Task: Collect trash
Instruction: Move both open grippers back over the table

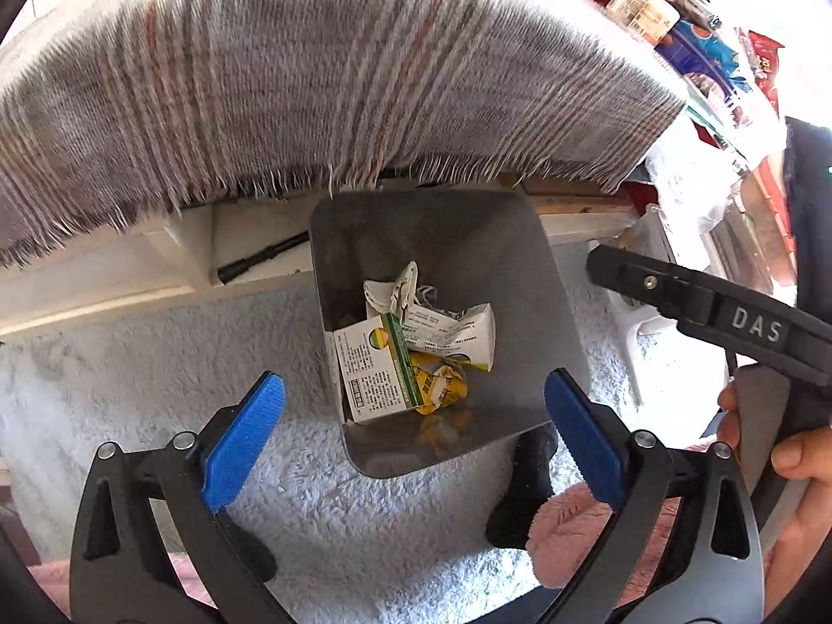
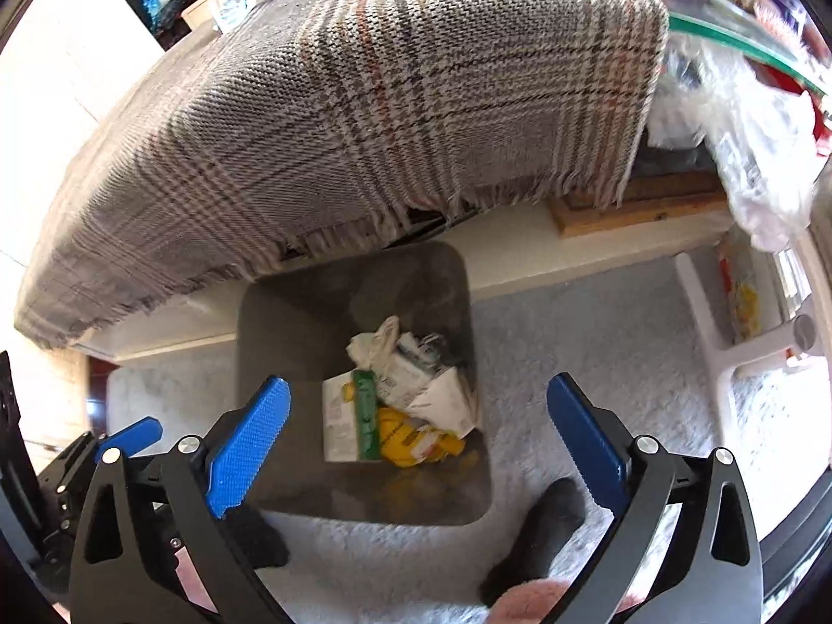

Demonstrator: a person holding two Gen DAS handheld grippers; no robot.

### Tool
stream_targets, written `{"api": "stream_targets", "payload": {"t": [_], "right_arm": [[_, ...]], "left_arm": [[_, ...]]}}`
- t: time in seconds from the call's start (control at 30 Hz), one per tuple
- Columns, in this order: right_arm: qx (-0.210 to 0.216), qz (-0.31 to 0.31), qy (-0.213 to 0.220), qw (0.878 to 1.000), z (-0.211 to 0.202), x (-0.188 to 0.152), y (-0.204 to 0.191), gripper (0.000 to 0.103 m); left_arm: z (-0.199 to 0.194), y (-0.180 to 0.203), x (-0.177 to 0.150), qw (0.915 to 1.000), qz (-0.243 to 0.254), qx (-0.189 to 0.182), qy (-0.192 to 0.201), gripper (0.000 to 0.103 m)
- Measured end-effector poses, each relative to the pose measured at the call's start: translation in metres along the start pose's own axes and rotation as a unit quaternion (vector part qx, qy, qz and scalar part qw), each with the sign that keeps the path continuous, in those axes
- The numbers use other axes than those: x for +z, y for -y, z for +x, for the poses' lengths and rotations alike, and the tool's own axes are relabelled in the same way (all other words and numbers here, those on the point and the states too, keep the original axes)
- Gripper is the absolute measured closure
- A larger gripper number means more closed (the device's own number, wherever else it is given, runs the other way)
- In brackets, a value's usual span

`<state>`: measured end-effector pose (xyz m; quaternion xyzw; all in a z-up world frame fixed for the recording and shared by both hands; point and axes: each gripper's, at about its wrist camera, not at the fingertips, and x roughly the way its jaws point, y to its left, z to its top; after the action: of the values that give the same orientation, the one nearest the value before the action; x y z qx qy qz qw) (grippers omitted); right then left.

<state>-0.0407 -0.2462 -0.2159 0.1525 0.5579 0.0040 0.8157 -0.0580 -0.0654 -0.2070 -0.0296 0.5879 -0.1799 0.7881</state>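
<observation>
Left wrist view: my left gripper (image 1: pixel 413 434) hangs spread and empty above the bin (image 1: pixel 525 281), where the trash (image 1: pixel 416 348) lies. Right gripper (image 2: pixel 418 434) is likewise released over it, I judge because both have dropped their loads.

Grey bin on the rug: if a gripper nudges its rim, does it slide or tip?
The grey bin probably tips rather than slides: it stands on shaggy rug, which likely grips its base. It looks light, holding only a carton and crumpled wrappers. Its smooth walls may slip between pads.
</observation>
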Motion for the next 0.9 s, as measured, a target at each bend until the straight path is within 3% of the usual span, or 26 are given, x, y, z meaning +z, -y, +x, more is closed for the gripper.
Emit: {"api": "stream_targets", "payload": {"t": [0.17, 0.43, 0.9], "right_arm": [[0.006, 0.005, 0.034, 0.999, -0.037, 0.019, 0.0, 0.003], [0.009, 0.0, 0.079, 0.997, -0.082, 0.081, -0.011, 0.003], [0.019, -0.028, 0.105, 0.994, -0.082, 0.182, -0.062, 0.003]], "left_arm": [[-0.037, 0.001, 0.022, 0.9995, 0.002, -0.003, 0.032, 0.008], [-0.079, -0.016, 0.076, 0.9975, 0.003, 0.017, 0.069, 0.008], [-0.082, -0.033, 0.181, 0.9924, 0.015, 0.051, 0.11, 0.008]]}}
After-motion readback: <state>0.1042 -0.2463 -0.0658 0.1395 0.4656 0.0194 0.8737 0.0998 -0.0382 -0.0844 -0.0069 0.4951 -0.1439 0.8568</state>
